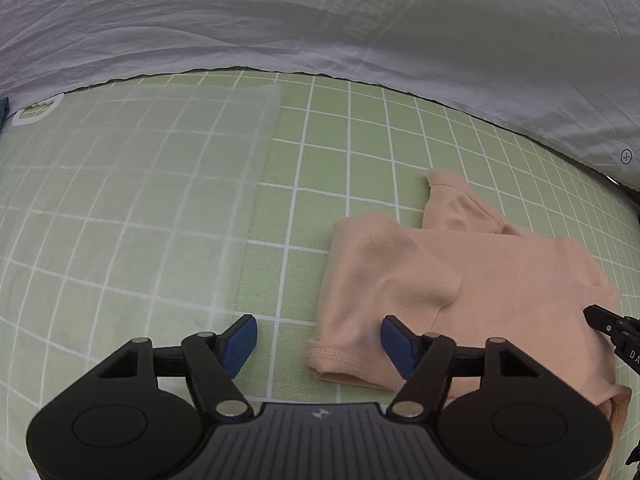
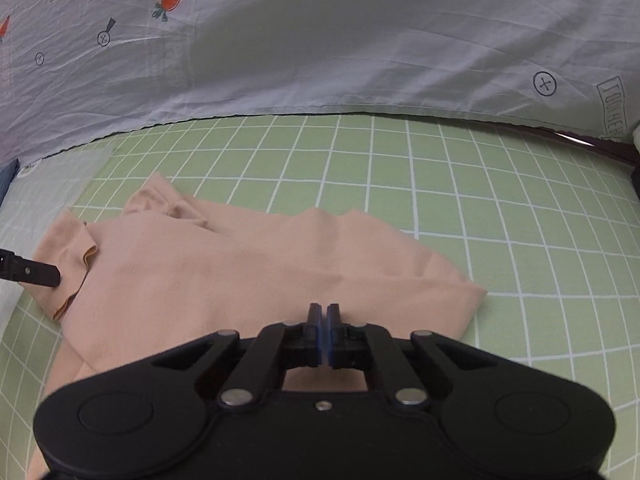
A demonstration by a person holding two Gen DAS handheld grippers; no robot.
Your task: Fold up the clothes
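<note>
Peach fleece garment (image 2: 248, 276) lies partly folded on green surface w/ white grid (image 2: 500, 208), sleeve end toward 10 o'clock in right wrist view. Left gripper (image 1: 318, 340) hovers low over garment's cuffed hem at 6 o'clock, blue-padded fingers (image 1: 240, 340) wide apart, nothing between them. Right gripper (image 2: 324, 330): fingers together; whether cloth is pinched between them, can't tell. Frosted translucent plastic sheet (image 1: 132, 184) lies at 9 o'clock of garment. Wrinkled white cloth w/ carrot print (image 2: 320, 40) hangs behind.
</note>
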